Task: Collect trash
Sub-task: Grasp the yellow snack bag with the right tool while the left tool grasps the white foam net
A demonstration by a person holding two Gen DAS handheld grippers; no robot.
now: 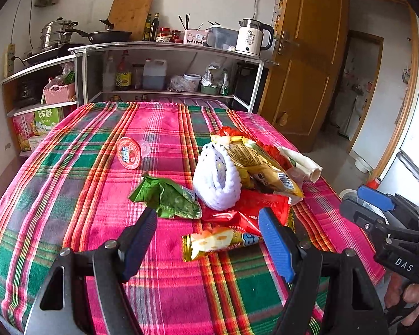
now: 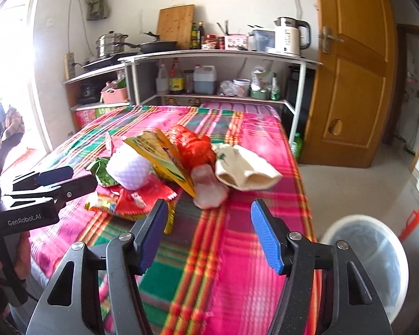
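- Left gripper [image 1: 208, 227]: jaws apart, nothing between the pads; a yellow snack wrapper [image 1: 220, 241] lies just ahead of them.
- Right gripper [image 2: 206, 220]: jaws apart, empty, over bare plaid tablecloth [image 2: 237, 251].
- Trash pile on the tablecloth: white foam net [image 1: 218, 178], green wrapper [image 1: 167, 196], red wrappers [image 1: 262, 203], jelly cup [image 1: 129, 152] set apart.
- White bucket [image 2: 368, 254] stands beside the table, right of the right gripper.
- Shelf unit [image 1: 167, 47] stands behind the table.

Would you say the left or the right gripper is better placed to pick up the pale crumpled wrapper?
Probably right: the open right gripper faces the pale crumpled wrapper, while the left gripper faces the yellow snack wrapper.
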